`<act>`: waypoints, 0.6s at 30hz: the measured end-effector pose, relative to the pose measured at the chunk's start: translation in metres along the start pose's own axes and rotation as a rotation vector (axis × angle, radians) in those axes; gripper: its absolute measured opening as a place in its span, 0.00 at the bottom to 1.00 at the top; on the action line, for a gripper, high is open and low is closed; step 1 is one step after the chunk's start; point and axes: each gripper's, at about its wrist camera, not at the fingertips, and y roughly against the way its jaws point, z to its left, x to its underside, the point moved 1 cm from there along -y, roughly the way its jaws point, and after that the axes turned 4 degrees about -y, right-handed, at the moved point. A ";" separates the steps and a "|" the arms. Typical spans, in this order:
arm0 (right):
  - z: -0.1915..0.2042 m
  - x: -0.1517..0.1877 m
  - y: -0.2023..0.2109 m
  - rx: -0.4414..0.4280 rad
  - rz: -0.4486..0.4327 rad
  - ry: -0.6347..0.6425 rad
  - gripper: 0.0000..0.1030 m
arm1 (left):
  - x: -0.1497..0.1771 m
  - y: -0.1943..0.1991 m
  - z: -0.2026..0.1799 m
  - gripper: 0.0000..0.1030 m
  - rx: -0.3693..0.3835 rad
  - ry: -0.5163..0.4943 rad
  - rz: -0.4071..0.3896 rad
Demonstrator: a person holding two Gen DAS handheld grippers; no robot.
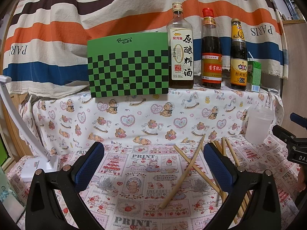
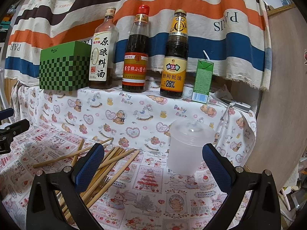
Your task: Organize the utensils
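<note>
Several bamboo chopsticks (image 1: pixel 183 174) lie scattered on the printed tablecloth; in the right wrist view the chopsticks (image 2: pixel 107 163) form a loose pile at the lower left. A translucent plastic cup (image 2: pixel 189 146) stands upright to their right; it also shows in the left wrist view (image 1: pixel 259 124). My left gripper (image 1: pixel 153 164) is open and empty, above the cloth with two crossed chopsticks between its fingers. My right gripper (image 2: pixel 153 164) is open and empty, its left finger (image 2: pixel 90 166) over the pile, its right finger beside the cup. The right gripper also shows in the left wrist view (image 1: pixel 293 134).
On the raised shelf at the back stand a green checkered box (image 1: pixel 127 65), three sauce bottles (image 2: pixel 137 49) and a green juice carton (image 2: pixel 203 80). A white lamp base (image 1: pixel 41 165) sits at the left. A striped cloth hangs behind. A wooden panel (image 2: pixel 282 95) stands at the right.
</note>
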 end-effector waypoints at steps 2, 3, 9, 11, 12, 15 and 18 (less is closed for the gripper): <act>-0.001 0.000 0.000 0.000 0.000 -0.001 1.00 | 0.000 0.000 0.000 1.00 0.000 0.000 0.000; -0.001 0.000 0.000 -0.003 -0.001 0.003 1.00 | 0.000 0.000 0.000 1.00 0.000 -0.001 0.000; 0.008 -0.001 0.003 0.038 -0.016 0.056 1.00 | 0.000 0.000 0.001 1.00 0.000 -0.001 0.001; 0.008 -0.002 0.006 0.051 -0.030 0.055 1.00 | 0.000 0.000 0.001 1.00 -0.001 -0.001 0.001; 0.007 -0.002 0.007 0.053 -0.036 0.052 1.00 | 0.000 0.000 0.001 1.00 -0.001 -0.001 0.001; 0.005 -0.002 0.009 0.062 -0.045 0.042 1.00 | 0.000 -0.001 0.001 1.00 0.000 -0.001 0.001; 0.004 -0.003 0.009 0.068 -0.047 0.041 1.00 | 0.000 0.000 0.002 1.00 -0.001 -0.001 0.002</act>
